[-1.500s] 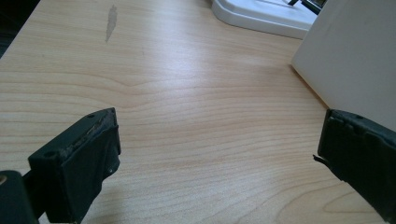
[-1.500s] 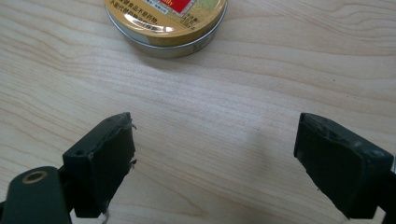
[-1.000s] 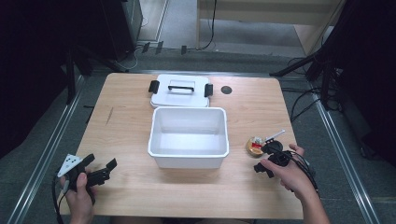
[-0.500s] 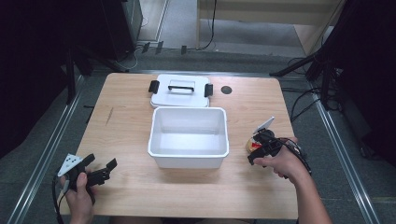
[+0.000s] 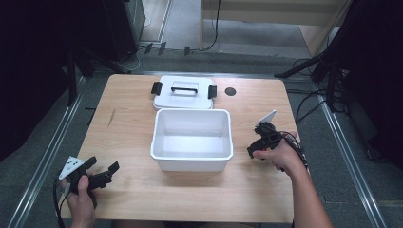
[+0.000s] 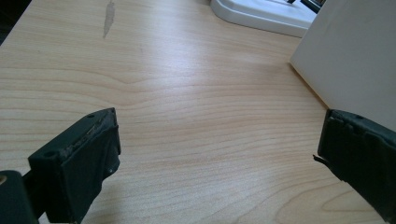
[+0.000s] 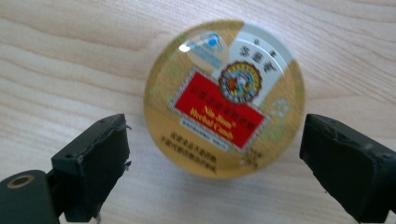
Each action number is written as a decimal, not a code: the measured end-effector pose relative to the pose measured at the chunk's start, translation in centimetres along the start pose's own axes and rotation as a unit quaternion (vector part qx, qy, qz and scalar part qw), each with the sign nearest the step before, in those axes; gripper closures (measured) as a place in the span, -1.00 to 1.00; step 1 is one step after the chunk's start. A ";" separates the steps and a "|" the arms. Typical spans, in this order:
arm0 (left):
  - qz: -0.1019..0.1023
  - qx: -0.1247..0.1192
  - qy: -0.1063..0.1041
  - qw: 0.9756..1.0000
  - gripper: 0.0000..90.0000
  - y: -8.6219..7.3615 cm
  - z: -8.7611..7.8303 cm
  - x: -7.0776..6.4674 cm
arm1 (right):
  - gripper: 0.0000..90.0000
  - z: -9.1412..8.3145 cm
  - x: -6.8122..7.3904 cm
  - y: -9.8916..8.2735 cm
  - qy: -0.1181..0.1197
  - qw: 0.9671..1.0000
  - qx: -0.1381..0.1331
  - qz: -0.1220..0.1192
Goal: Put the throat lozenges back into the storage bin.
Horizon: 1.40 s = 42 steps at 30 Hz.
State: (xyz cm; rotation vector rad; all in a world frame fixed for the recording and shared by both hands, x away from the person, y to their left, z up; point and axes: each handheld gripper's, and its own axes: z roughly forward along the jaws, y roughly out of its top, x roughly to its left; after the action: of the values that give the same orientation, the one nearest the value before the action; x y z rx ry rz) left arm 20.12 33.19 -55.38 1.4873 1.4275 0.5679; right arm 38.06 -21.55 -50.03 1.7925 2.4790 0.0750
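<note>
A round gold tin (image 7: pixel 224 98) with a red label lies flat on the wooden table. My right gripper (image 7: pixel 215 140) points down at it, one jaw on each side. Both pads stand clear of its rim, and the jaws have just been opening. In the high view the right gripper (image 5: pixel 254 149) sits right of the white bin (image 5: pixel 192 159), with the hand covering the tin's spot. My left gripper (image 5: pixel 102 166) rests open at the table's front left corner, and the left gripper (image 6: pixel 219 140) has only bare wood between its jaws.
The open white bin stands mid-table with its white lid (image 5: pixel 183 97), black handle up, lying just behind it. The bin wall (image 6: pixel 355 60) and lid (image 6: pixel 266 14) appear ahead of the left gripper. A small dark spot (image 5: pixel 230 91) marks the far tabletop.
The right hand has moved left and farther up the table, ending over the tin, which it now covers in the high view. The left hand has not moved.
</note>
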 end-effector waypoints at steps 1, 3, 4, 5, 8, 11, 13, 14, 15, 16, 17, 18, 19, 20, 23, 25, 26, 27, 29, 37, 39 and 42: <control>0.000 0.000 0.000 1.000 -1.00 0.0 0.0 0.0 | -0.81 0.4 0.1 0.3 -0.002 1.000 0.003 0.001; 0.000 0.000 0.000 1.000 -1.00 0.0 0.0 0.0 | -0.81 0.6 0.1 0.6 -0.003 1.000 0.005 0.007; 0.000 0.000 0.000 1.000 -1.00 0.0 0.0 0.0 | -0.81 0.6 0.1 0.6 -0.003 1.000 0.005 0.007; 0.000 0.000 0.000 1.000 -1.00 0.0 0.0 0.0 | -0.80 0.8 0.1 0.8 -0.003 1.000 0.005 0.010; 0.000 0.000 0.000 1.000 -1.00 0.0 0.0 0.0 | -0.66 1.1 0.2 1.1 -0.013 1.000 0.009 0.020; -0.001 0.002 0.000 1.000 -1.00 0.0 0.0 0.0 | -0.54 1.0 0.3 1.2 -0.011 1.000 0.002 0.018; -0.001 0.002 0.000 1.000 -1.00 0.0 0.0 0.0 | -0.54 0.7 0.4 1.2 0.003 1.000 -0.002 0.009; -0.001 0.002 0.000 1.000 -1.00 0.0 0.0 0.0 | -0.54 0.7 0.4 1.2 0.003 1.000 -0.002 0.009; -0.001 0.002 0.000 1.000 -1.00 0.0 0.0 0.0 | -0.54 0.5 0.5 1.1 0.005 1.000 -0.005 0.004; -0.001 0.001 0.000 1.000 -1.00 0.0 0.0 0.0 | -0.54 0.2 0.6 1.1 0.004 1.000 -0.006 0.003; -0.001 0.001 0.000 1.000 -1.00 0.0 0.0 0.0 | -0.54 0.0 0.7 1.1 0.002 1.000 -0.009 0.000; 0.000 0.002 0.000 1.000 -1.00 0.0 0.0 0.0 | -0.54 -0.7 0.9 1.1 0.004 1.000 -0.014 -0.006; -0.001 0.001 0.000 1.000 -1.00 0.0 0.0 0.0 | -0.54 -1.1 1.0 1.1 0.004 1.000 -0.016 -0.009; 0.000 0.002 0.001 1.000 -1.00 0.0 0.0 0.0 | -0.54 -1.4 1.1 1.1 0.006 1.000 -0.019 -0.013; 0.000 0.002 0.001 1.000 -1.00 0.0 0.0 0.0 | -0.54 -2.2 1.4 1.1 0.006 1.000 -0.023 -0.020; -0.001 0.002 0.001 1.000 -1.00 0.0 0.0 0.0 | -0.54 -3.1 1.8 1.1 0.010 0.999 -0.028 -0.032; 0.000 0.001 0.001 1.000 -1.00 0.0 0.0 0.0 | -0.54 -3.5 2.0 1.0 0.012 0.999 -0.030 -0.035; 0.000 0.001 0.001 1.000 -1.00 0.0 0.0 0.0 | -0.54 -3.9 2.2 1.0 0.014 0.998 -0.032 -0.044; 0.000 0.002 0.001 1.000 -1.00 0.0 0.0 0.0 | -0.54 -4.9 2.7 1.0 0.016 0.997 -0.036 -0.060; 0.000 0.001 0.001 1.000 -1.00 0.0 0.0 0.0 | -0.54 -7.2 3.5 1.2 0.020 0.995 -0.055 -0.083; 0.000 0.001 0.001 1.000 -1.00 0.0 0.0 0.0 | -0.54 -7.8 3.9 1.3 0.024 0.994 -0.055 -0.090; 0.000 0.002 0.001 1.000 -1.00 0.0 0.0 0.0 | -0.54 -8.6 4.3 1.4 0.029 0.993 -0.058 -0.101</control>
State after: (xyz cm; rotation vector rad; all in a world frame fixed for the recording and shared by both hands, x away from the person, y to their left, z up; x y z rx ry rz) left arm 20.16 33.17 -55.39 1.4894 1.4302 0.5670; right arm 37.22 -16.93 -41.47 1.5082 2.6204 0.2548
